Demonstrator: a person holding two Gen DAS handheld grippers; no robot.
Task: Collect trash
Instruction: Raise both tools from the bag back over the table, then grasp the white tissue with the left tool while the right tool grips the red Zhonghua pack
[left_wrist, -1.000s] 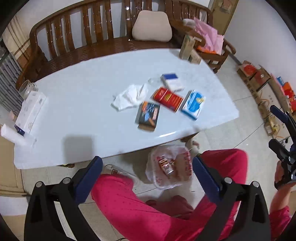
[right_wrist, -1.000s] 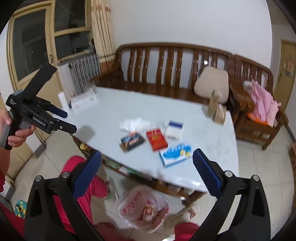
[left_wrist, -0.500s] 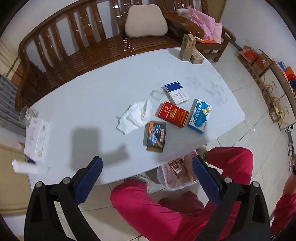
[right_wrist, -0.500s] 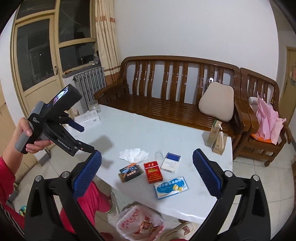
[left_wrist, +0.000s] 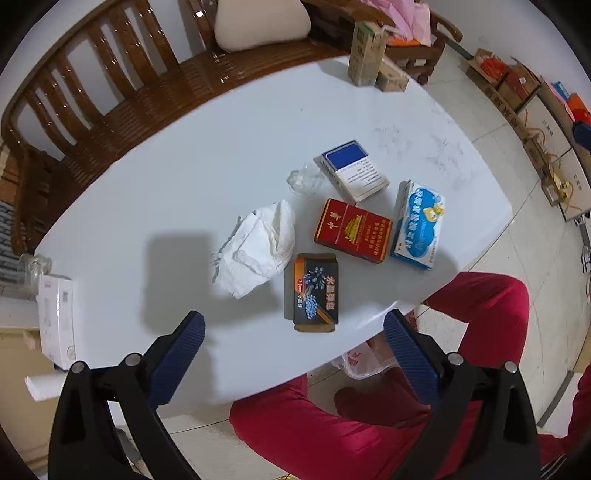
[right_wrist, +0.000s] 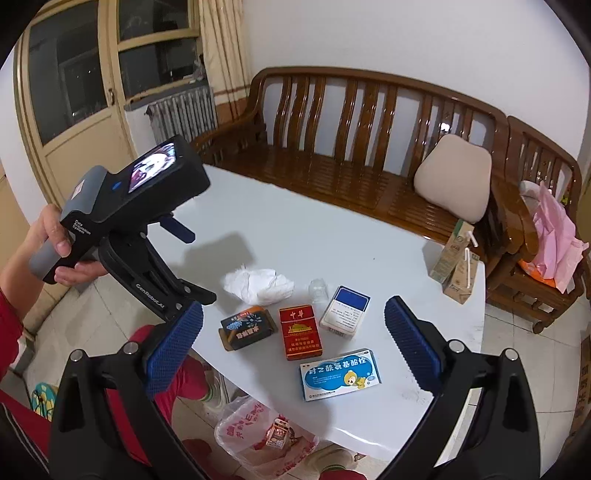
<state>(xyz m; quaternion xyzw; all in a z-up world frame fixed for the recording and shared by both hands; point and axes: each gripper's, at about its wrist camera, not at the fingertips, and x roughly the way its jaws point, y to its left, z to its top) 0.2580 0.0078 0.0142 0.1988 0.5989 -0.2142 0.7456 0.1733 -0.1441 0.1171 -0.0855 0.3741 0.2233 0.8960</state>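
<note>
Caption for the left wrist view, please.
Open left gripper hovers over a white table holding a crumpled tissue and four small boxes; nothing grasped yet.

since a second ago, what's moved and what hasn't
The left gripper has swung in over the table, toward the tissue and the boxes; the right gripper lifted and pulled back. Both stay open, holding nothing. The dark box, red box and trash bag haven't shifted.
</note>
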